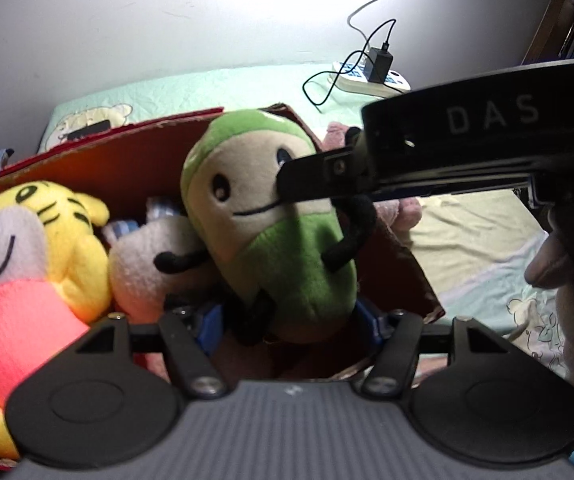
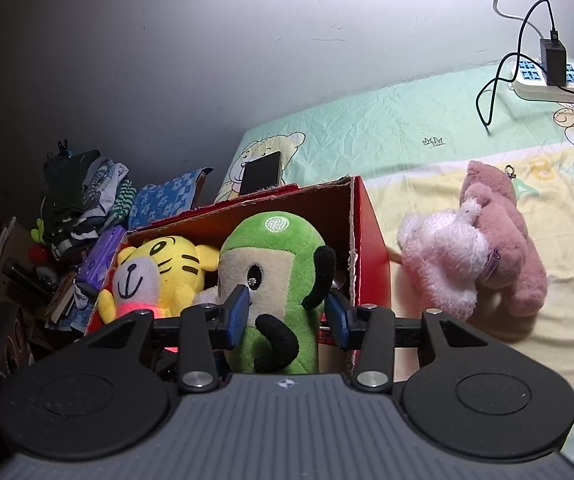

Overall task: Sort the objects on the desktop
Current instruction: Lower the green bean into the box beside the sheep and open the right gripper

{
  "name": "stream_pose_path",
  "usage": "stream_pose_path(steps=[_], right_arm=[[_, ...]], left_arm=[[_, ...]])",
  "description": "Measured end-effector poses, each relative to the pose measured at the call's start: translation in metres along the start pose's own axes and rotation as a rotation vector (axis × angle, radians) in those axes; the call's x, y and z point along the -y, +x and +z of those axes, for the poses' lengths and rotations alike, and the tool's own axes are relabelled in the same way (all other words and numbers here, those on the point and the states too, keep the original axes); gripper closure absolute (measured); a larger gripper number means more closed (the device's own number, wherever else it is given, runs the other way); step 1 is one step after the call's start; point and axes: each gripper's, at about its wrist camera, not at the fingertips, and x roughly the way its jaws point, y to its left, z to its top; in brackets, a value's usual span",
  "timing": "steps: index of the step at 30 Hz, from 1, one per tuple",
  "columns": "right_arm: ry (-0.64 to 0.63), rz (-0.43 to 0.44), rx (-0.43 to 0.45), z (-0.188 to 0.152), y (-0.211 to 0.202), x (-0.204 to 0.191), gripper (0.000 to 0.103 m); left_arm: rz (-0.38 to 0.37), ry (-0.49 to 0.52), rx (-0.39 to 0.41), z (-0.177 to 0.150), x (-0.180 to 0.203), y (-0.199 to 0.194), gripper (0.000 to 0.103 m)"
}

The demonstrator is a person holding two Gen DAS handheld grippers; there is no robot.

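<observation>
A green and beige plush toy stands upright at the right end of a red cardboard box. My right gripper has its blue pads on both sides of the toy's body and is shut on it. In the left wrist view the same toy fills the middle, and my left gripper straddles its lower body, pads mostly hidden behind it. The right gripper's body crosses in from the right. A yellow tiger plush and a white plush lie in the box.
A pink and white plush lies on the bedsheet right of the box. A power strip with a charger and cables sits far right. A phone lies behind the box. Folded clothes and clutter are at the left.
</observation>
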Motion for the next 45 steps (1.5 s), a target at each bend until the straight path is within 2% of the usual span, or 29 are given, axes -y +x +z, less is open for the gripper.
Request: stream_pose_path(steps=[9,11,15,21,24,27,31,34,38,41,45], right_arm=[[0.041,-0.011,0.056,0.006,-0.004,0.009,0.055],[0.047,0.006,0.075,0.006,-0.006,0.006,0.062],[0.010,0.032,0.089,0.009,-0.006,-0.003,0.063],[-0.040,-0.045,0.063,0.008,0.005,-0.008,0.063],[0.015,0.009,0.098,0.012,-0.005,0.002,0.063],[-0.019,0.021,0.126,0.014,-0.010,-0.003,0.063],[-0.018,0.058,0.073,0.013,0.004,-0.010,0.069],[0.022,0.079,0.012,0.012,0.017,-0.008,0.069],[0.033,0.039,-0.032,0.009,0.025,-0.007,0.069],[0.045,0.013,-0.084,0.004,0.033,-0.005,0.069],[0.043,0.015,-0.086,0.002,0.033,-0.003,0.069]], left_arm=[[-0.022,-0.016,-0.001,-0.001,-0.004,-0.001,0.036],[-0.025,-0.013,0.002,-0.002,-0.003,-0.002,0.036],[-0.030,-0.013,0.014,-0.004,0.000,-0.012,0.036],[-0.033,-0.022,0.021,-0.004,-0.005,-0.017,0.034],[-0.031,-0.022,0.024,-0.002,-0.004,-0.017,0.034],[-0.040,-0.023,0.037,-0.001,-0.003,-0.020,0.033],[-0.010,-0.022,0.024,0.005,-0.002,-0.015,0.031],[-0.014,-0.038,-0.008,0.007,-0.004,-0.006,0.031],[-0.031,-0.054,-0.037,0.008,-0.004,0.003,0.031],[-0.015,-0.056,-0.055,0.010,-0.003,0.009,0.031],[-0.005,-0.061,-0.070,0.012,-0.003,0.011,0.029]])
